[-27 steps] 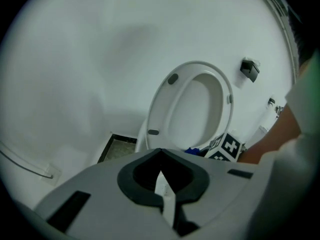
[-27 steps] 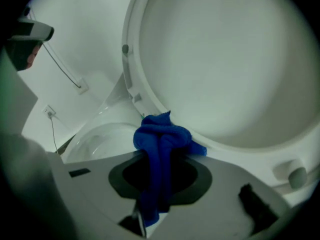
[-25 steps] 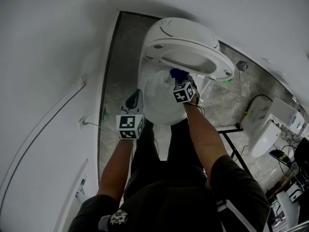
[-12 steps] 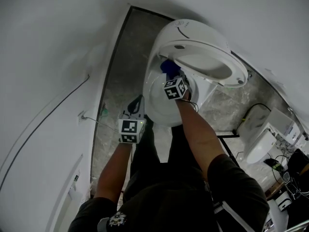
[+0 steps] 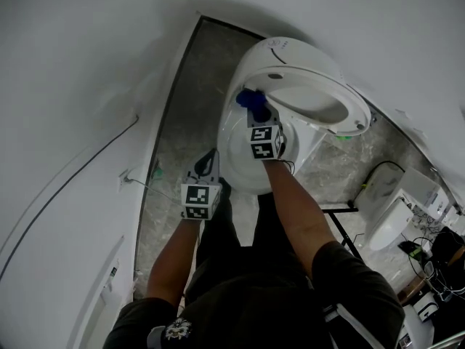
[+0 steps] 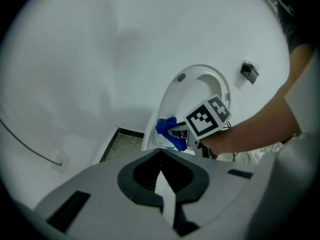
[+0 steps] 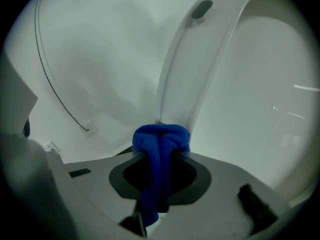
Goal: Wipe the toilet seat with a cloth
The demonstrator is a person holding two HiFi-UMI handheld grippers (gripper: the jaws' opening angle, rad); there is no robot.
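Observation:
The white toilet's seat (image 5: 352, 111) stands raised above the bowl (image 5: 234, 155). A blue cloth (image 5: 250, 99) is bunched against the seat's left side, and my right gripper (image 5: 256, 115) is shut on it. In the right gripper view the cloth (image 7: 160, 141) fills the gap between the jaws, right in front of the raised seat (image 7: 192, 64). My left gripper (image 5: 208, 160) hangs shut and empty at the bowl's left, off the toilet. In the left gripper view its jaws (image 6: 160, 159) meet, with the cloth (image 6: 167, 129) and seat (image 6: 172, 96) ahead.
A white wall with a cable (image 5: 80, 173) and a socket (image 5: 128, 177) runs along the left. Grey tiled floor (image 5: 185, 100) lies between wall and toilet. A second white toilet (image 5: 389, 220), a black frame (image 5: 341, 211) and cables crowd the right. The person's legs stand before the bowl.
My right gripper has carried the blue cloth from the middle of the seat's underside to the seat's left side, rising a little. The left gripper has hardly moved.

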